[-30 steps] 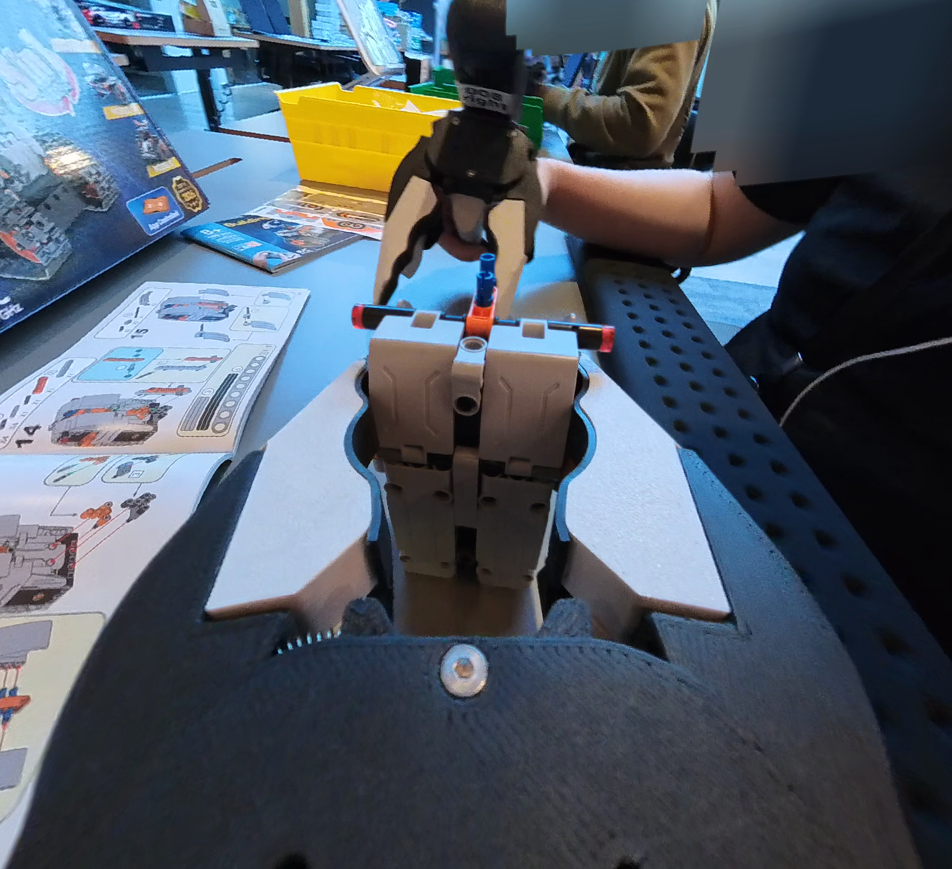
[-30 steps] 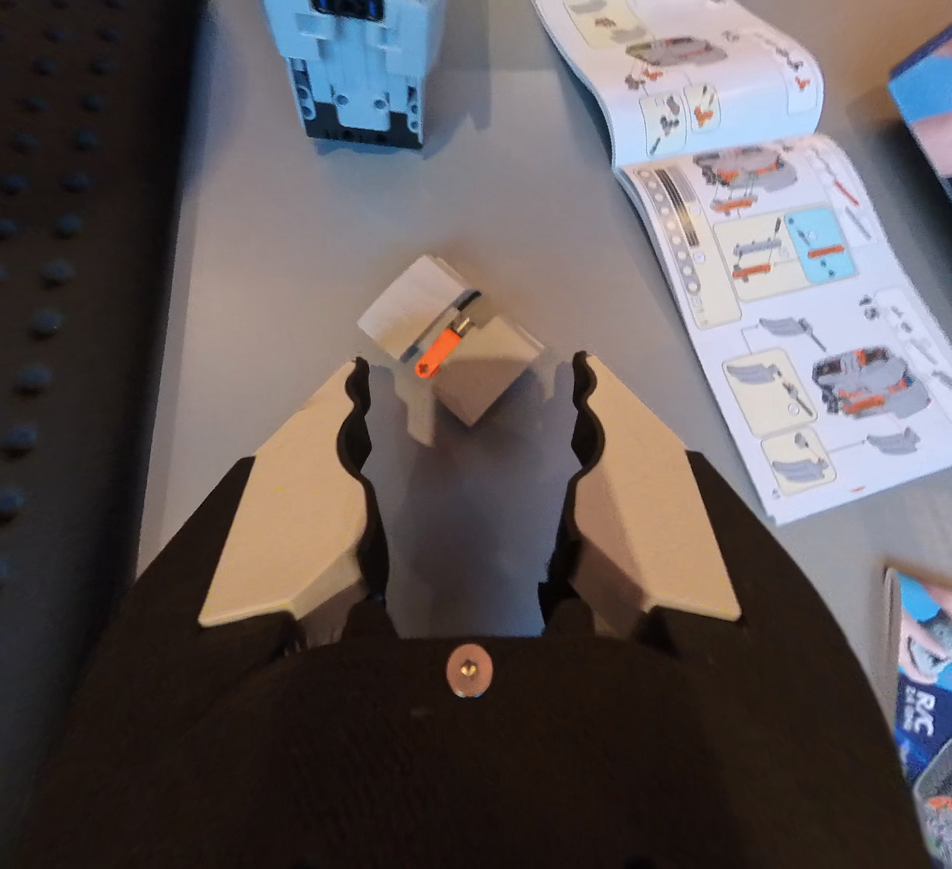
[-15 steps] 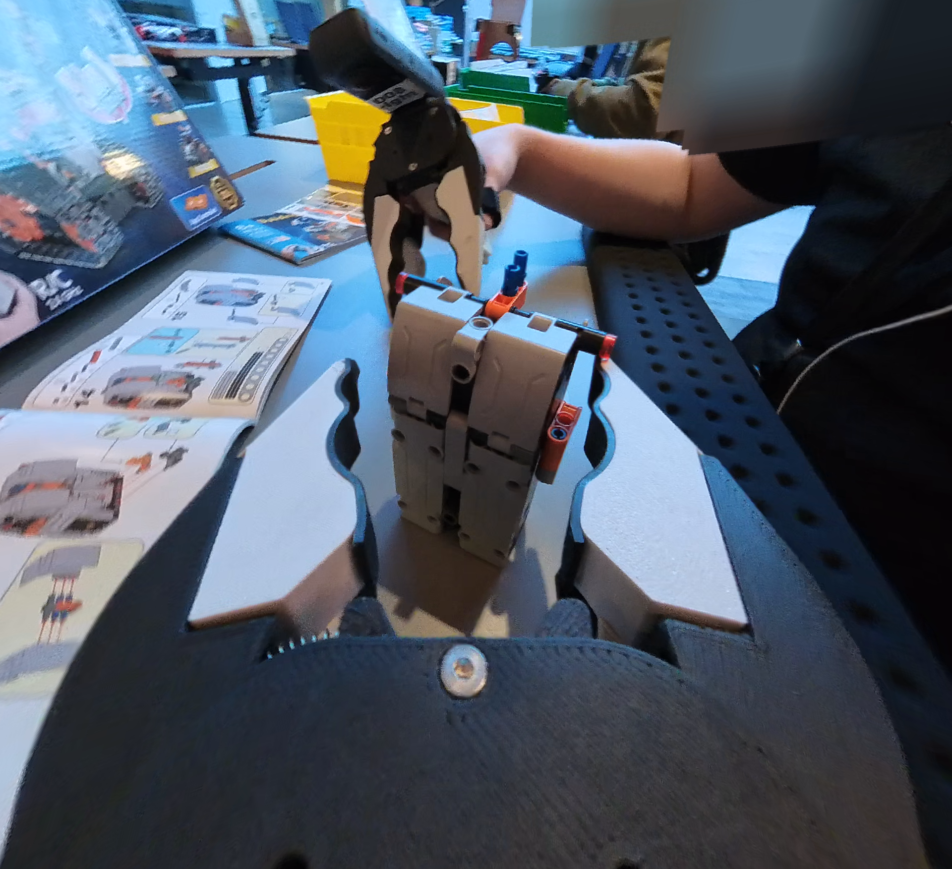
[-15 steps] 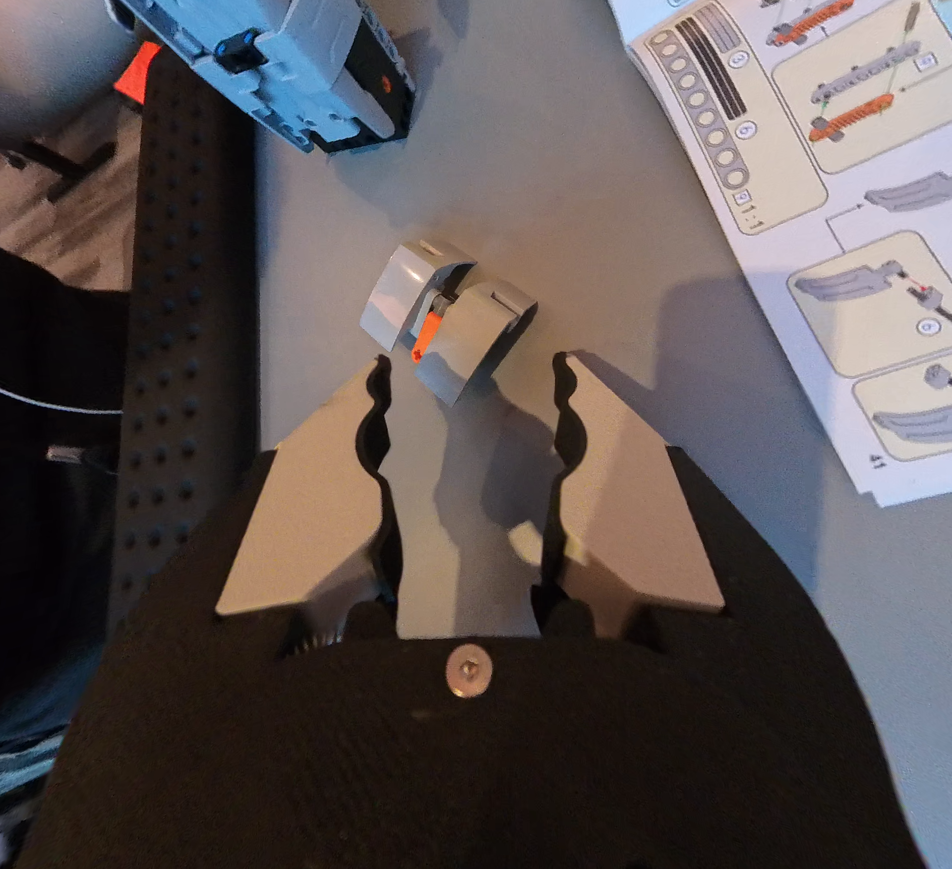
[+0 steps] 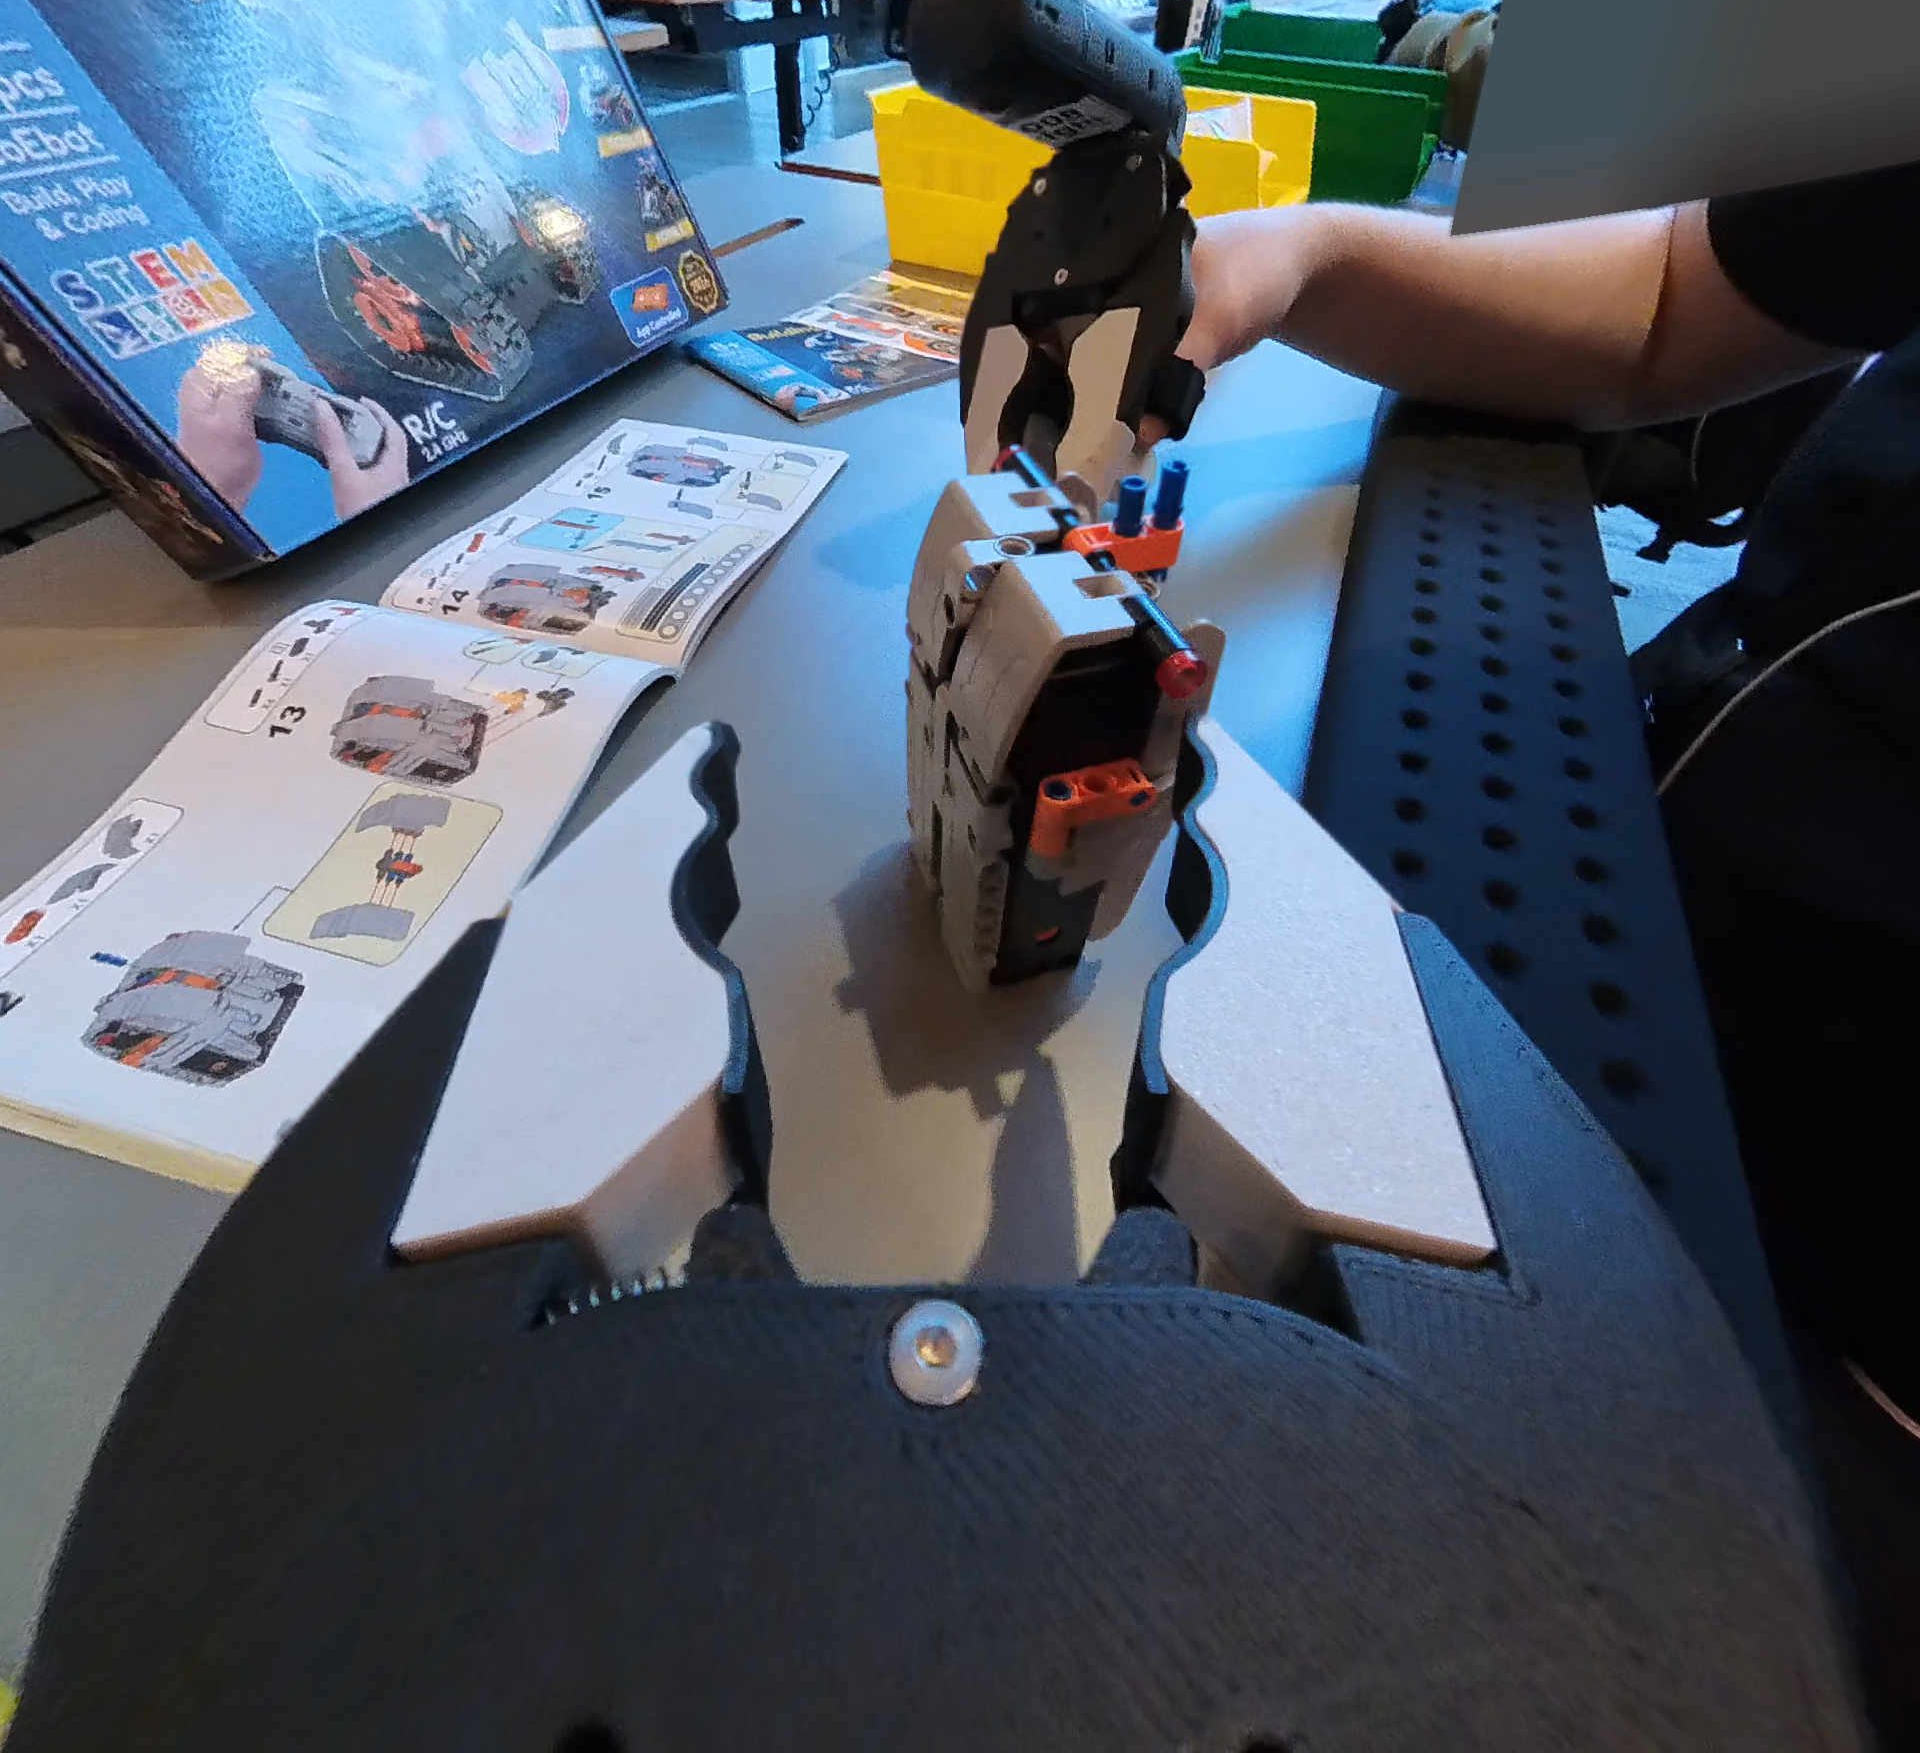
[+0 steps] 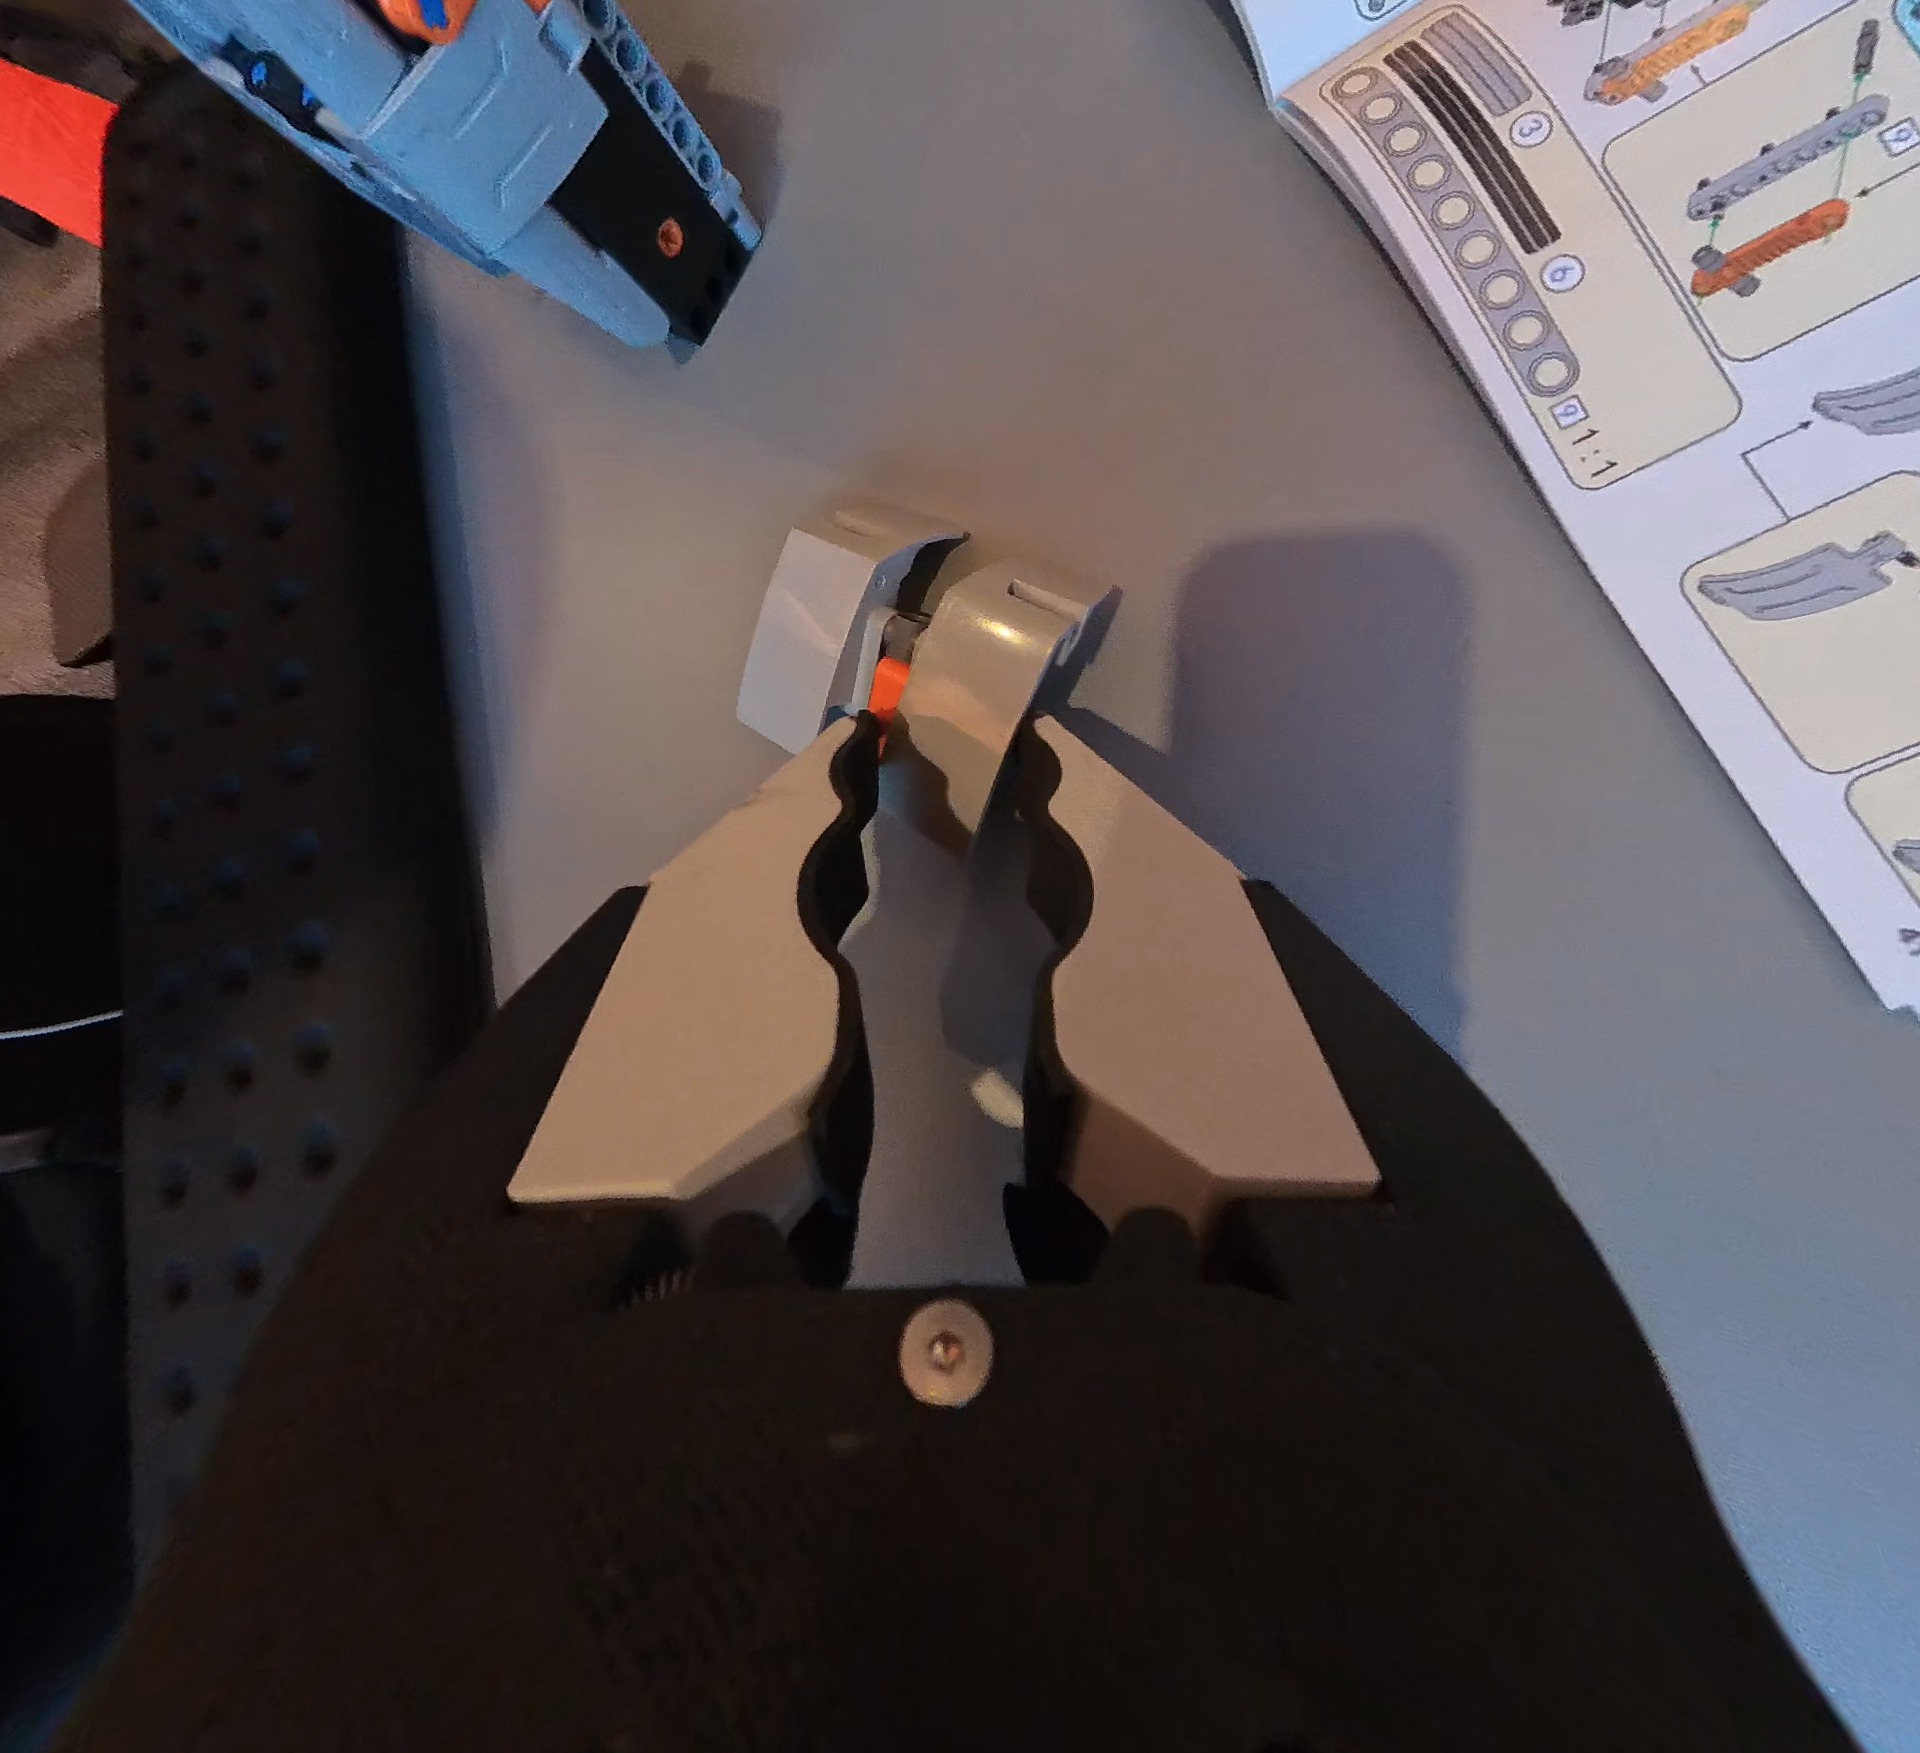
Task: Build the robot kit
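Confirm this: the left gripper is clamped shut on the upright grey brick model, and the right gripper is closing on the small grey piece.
Not quite. In the left wrist view the left gripper is open, its fingers apart beside the upright grey brick model. The right gripper does pinch the small grey piece.

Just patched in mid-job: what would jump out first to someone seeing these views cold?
The tall grey brick model with orange and blue pins stands upright on the grey table, just ahead of the open left tool. The right tool has its tips closed on a small curved grey piece with an orange pin. An open instruction booklet lies beside them.
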`<state>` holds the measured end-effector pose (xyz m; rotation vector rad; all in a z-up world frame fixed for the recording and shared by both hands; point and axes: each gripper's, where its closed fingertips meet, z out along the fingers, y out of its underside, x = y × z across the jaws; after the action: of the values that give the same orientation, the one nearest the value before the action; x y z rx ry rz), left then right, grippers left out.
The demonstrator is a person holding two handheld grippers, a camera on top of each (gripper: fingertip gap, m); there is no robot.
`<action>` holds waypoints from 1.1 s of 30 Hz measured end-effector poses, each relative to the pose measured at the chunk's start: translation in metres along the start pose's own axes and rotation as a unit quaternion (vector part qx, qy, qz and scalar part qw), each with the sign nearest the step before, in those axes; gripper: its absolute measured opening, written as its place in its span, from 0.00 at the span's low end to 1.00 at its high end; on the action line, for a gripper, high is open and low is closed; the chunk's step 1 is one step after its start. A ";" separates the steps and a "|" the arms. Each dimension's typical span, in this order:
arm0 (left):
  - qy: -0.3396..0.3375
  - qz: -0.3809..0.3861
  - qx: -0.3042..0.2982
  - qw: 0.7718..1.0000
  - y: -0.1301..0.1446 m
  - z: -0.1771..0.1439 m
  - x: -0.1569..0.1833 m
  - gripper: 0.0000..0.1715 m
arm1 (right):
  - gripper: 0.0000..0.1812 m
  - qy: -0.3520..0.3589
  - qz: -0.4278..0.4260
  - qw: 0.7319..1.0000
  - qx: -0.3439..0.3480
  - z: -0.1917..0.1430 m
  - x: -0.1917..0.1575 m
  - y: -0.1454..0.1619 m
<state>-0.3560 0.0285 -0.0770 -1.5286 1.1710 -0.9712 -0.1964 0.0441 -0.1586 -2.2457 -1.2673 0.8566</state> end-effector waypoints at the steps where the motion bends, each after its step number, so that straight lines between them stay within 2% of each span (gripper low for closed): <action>1: -0.001 -0.003 -0.004 1.000 0.000 -0.003 -0.001 0.47 | 0.13 -0.004 0.004 1.000 0.002 0.000 0.000 0.000; 6: 0.020 -0.044 0.025 0.999 -0.009 -0.020 0.008 0.49 | 0.13 -0.009 0.012 1.000 0.014 0.000 0.002 -0.001; 8: 0.020 -0.075 0.037 0.996 -0.015 -0.015 0.018 0.57 | 0.13 -0.006 0.009 1.000 0.014 0.000 0.002 -0.001; 11: -0.017 -0.106 -0.008 0.994 -0.005 0.006 0.022 0.58 | 0.13 -0.005 0.009 1.000 0.016 0.001 0.003 -0.002; 12: -0.026 -0.119 -0.020 0.992 -0.001 0.014 0.023 0.56 | 0.13 -0.005 0.009 1.000 0.017 0.001 0.003 -0.003; 13: -0.034 -0.130 -0.030 0.990 0.003 0.020 0.023 0.48 | 0.14 -0.005 0.009 1.000 0.017 0.001 0.003 -0.003; 14: -0.040 -0.136 -0.042 0.989 0.007 0.024 0.022 0.36 | 0.14 -0.003 0.009 1.000 0.017 0.001 0.003 -0.003; 15: -0.042 -0.136 -0.045 0.989 0.009 0.026 0.021 0.34 | 0.14 0.000 0.009 1.000 0.017 0.001 0.003 -0.003; 18: -0.063 -0.118 -0.043 0.990 0.007 0.025 0.016 0.31 | 0.14 0.015 0.006 1.000 0.012 0.001 0.003 -0.003; 22: -0.068 -0.046 -0.049 0.995 0.008 0.030 0.008 0.31 | 0.13 0.038 -0.014 0.999 0.009 0.001 0.004 -0.005; 33: -0.023 -0.026 -0.014 0.999 0.000 0.048 -0.022 0.31 | 0.11 0.057 -0.011 0.998 0.012 -0.006 0.013 -0.004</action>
<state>-0.3151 0.0603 -0.0892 -1.6021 1.1215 -0.9532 -0.1893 0.0568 -0.1555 -2.2231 -1.2208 0.7219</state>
